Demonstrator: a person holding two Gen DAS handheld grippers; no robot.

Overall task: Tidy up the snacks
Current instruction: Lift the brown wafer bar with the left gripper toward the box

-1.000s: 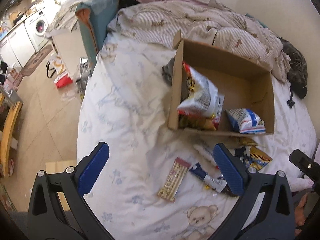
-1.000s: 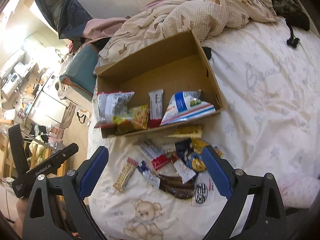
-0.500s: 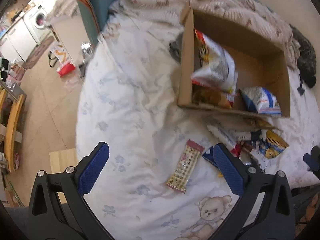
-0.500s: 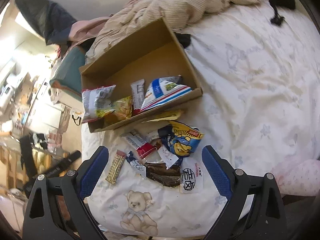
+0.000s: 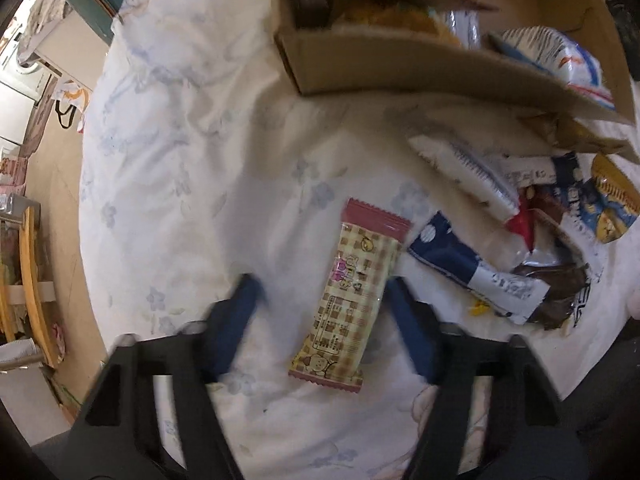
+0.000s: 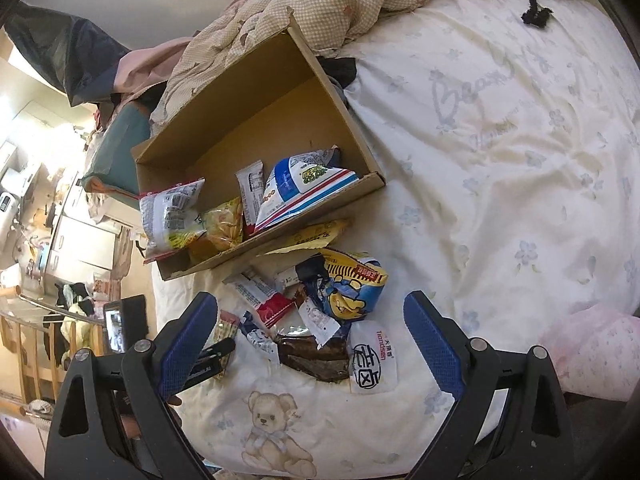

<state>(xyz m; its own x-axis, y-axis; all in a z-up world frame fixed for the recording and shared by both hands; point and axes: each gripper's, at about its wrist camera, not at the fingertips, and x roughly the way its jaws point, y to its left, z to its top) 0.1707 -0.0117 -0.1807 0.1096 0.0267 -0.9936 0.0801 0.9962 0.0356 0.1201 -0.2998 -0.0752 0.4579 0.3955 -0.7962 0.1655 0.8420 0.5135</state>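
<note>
Snacks [image 6: 320, 312], cardboard box [image 6: 352, 120], floral bedsheet [image 6: 500, 140]

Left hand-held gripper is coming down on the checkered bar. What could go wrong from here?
1. The left hand-held gripper has just been closing with the checkered snack bar between its fingers, but the left finger shows a gap, so the wrapper may skid on the soft bedsheet.
2. The blue-and-white packet lies beside the right finger; it may get snagged.
3. The frame is blurred, so alignment is uncertain.
</note>
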